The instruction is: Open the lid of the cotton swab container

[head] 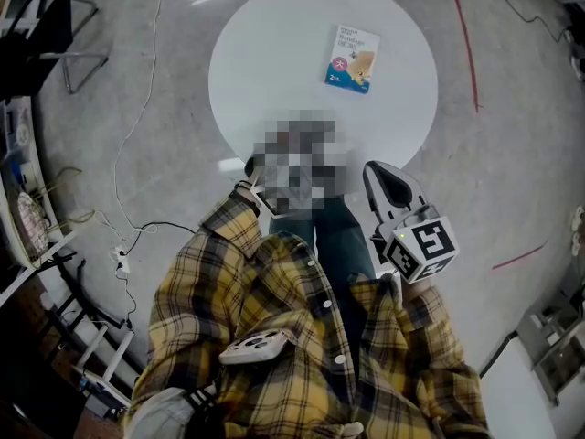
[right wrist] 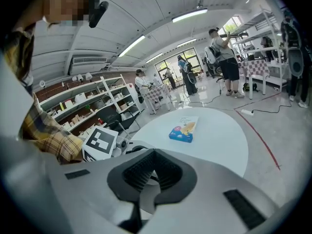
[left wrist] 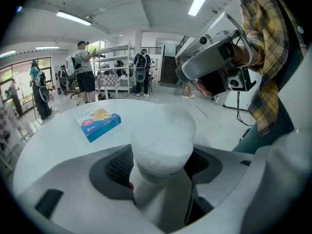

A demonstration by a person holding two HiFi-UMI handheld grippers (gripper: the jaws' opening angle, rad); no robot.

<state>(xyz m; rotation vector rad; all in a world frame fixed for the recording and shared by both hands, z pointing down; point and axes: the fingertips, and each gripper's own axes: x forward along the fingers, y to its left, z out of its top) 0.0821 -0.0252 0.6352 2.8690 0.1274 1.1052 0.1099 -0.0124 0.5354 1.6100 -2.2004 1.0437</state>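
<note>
In the left gripper view, the cotton swab container (left wrist: 162,139) is a white, translucent round tub with its lid on. It stands upright between the jaws of my left gripper (left wrist: 158,165), which is shut on its body. My right gripper (right wrist: 155,152) is shut with nothing between its jaws. The head view shows the right gripper (head: 382,176) at the near edge of the round white table (head: 274,53), and it shows again (left wrist: 214,57) above and right of the tub. A mosaic patch hides the tub and most of the left gripper in the head view.
A blue and white flat box (head: 352,58) lies on the far part of the table, ahead of both grippers (left wrist: 97,122) (right wrist: 183,130). Cables (head: 128,236) and a red line (head: 466,39) cross the floor. Shelves (right wrist: 87,106) and several people (left wrist: 85,72) stand further off.
</note>
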